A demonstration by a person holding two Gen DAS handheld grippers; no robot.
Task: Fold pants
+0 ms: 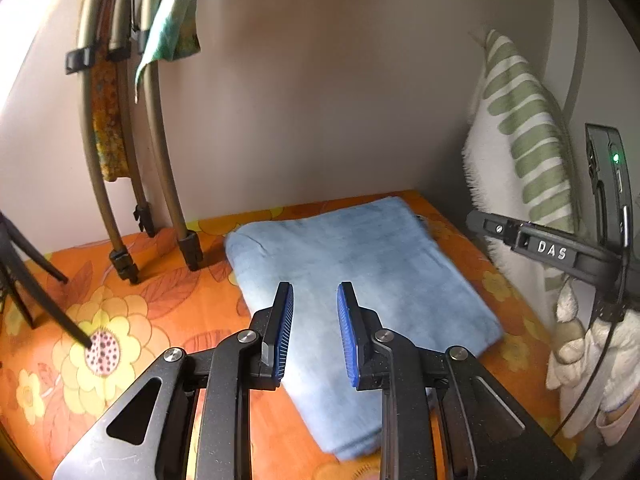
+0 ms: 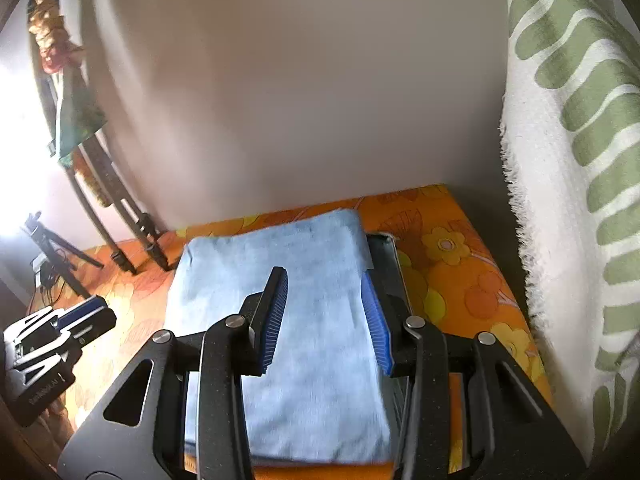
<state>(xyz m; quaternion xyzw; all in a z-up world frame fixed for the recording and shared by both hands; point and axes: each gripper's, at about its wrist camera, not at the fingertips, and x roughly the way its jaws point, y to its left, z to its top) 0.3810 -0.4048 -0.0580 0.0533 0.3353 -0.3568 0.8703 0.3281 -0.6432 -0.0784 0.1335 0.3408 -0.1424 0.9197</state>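
Left wrist view only: right gripper, a black device with a green light, at the right edge beside a white towel with green stripes; whether its jaws are apart or closed cannot be told there. Tan tripod legs stand at the wall, draped with patterned cloth.

Right wrist view only: left gripper lying low at left, near a small black tripod.

Item: light blue pants, folded into a flat, smooth rectangular bundle, lying on an orange floral bedsheet near the wall corner.

Left gripper: blue-padded jaws parted, holding nothing, above the bundle's near edge.

Right gripper: jaws parted, empty, over the bundle.
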